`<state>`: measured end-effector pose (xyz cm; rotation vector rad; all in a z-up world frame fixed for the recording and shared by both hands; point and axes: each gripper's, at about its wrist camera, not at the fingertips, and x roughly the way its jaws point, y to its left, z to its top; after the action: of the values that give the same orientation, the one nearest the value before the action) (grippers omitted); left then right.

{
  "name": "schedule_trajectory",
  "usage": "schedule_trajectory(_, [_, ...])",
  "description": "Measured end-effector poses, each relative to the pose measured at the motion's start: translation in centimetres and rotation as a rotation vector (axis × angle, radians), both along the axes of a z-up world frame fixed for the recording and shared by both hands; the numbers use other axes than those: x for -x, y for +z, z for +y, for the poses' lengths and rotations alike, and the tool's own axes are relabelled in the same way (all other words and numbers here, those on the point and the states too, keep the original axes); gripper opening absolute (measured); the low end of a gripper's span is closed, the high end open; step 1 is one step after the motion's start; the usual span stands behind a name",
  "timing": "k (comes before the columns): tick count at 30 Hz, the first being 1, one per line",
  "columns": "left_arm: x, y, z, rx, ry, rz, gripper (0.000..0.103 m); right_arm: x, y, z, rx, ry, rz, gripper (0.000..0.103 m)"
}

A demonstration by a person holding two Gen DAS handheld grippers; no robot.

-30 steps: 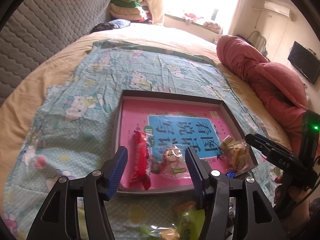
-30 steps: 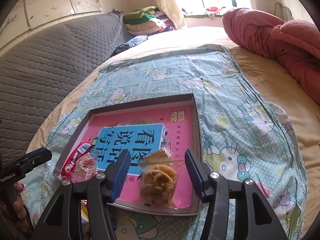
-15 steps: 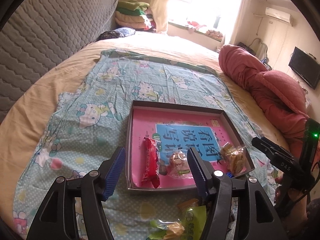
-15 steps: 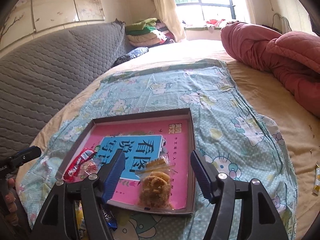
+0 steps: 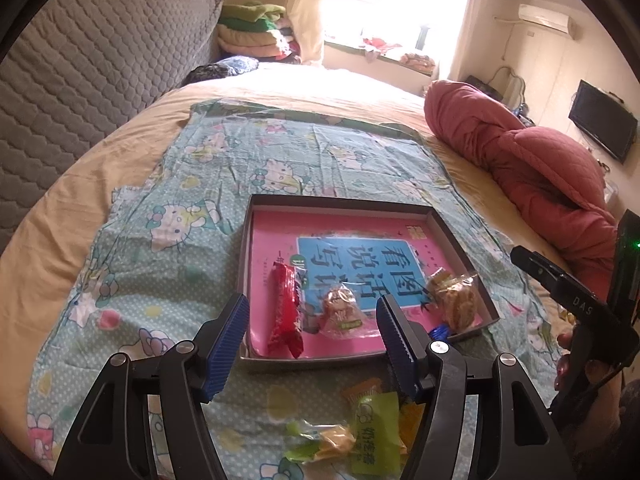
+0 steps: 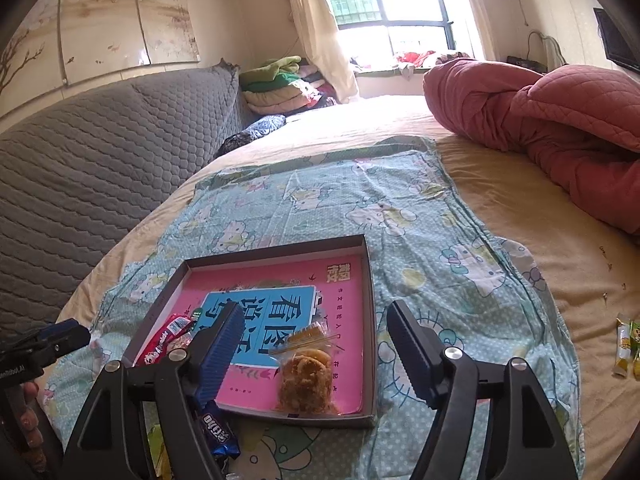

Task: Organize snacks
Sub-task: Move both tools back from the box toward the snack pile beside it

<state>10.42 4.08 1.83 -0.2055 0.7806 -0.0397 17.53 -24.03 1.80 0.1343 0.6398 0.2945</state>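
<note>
- Sitting in the lower middle of both views, the shallow box (image 5: 460, 236) is already holding three snacks: a red bar (image 5: 285, 312) along its left side, a small clear-wrapped pastry (image 5: 340, 308) beside it, and a bag of cookies (image 6: 306, 380) at the near right corner.
- Waiting outside the box, a pile of green and orange packets (image 5: 368, 420) is lying on the patterned cloth (image 5: 168, 240) at the bottom of the left wrist view, and a dark blue packet (image 6: 218, 432) is resting against the box's near wall.
- Lying well apart at the right edge of the right wrist view, two yellow-green sticks (image 6: 626, 346) are also remaining, so the sorting is judged roughly half done.
- Hovering above the near edge, the left gripper (image 5: 312, 340) is spread wide and carrying nothing.
- The right gripper (image 6: 316, 352) is likewise spread and empty.
- Bulking at the upper right, a red quilt (image 6: 560, 128) is staying clear of the work; nothing is blocking the loose packets.
</note>
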Motion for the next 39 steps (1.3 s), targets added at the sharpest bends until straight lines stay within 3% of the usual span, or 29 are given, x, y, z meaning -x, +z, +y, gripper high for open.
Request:
schedule_trajectory(21, [2.5, -0.4, 0.7, -0.018, -0.029, 0.034, 0.068, 3.4, 1.4, 2.3, 0.042, 0.057, -0.031, 0.076])
schedule_trajectory(30, [3.5, -0.3, 1.4, 0.001, -0.026, 0.031, 0.068, 4.1, 0.7, 3.1, 0.028, 0.081, 0.014, 0.075])
schedule_trajectory(39, [4.1, -1.7, 0.9, 0.003, -0.038, 0.083, 0.068, 5.4, 0.0, 3.4, 0.026, 0.103, 0.052, 0.076])
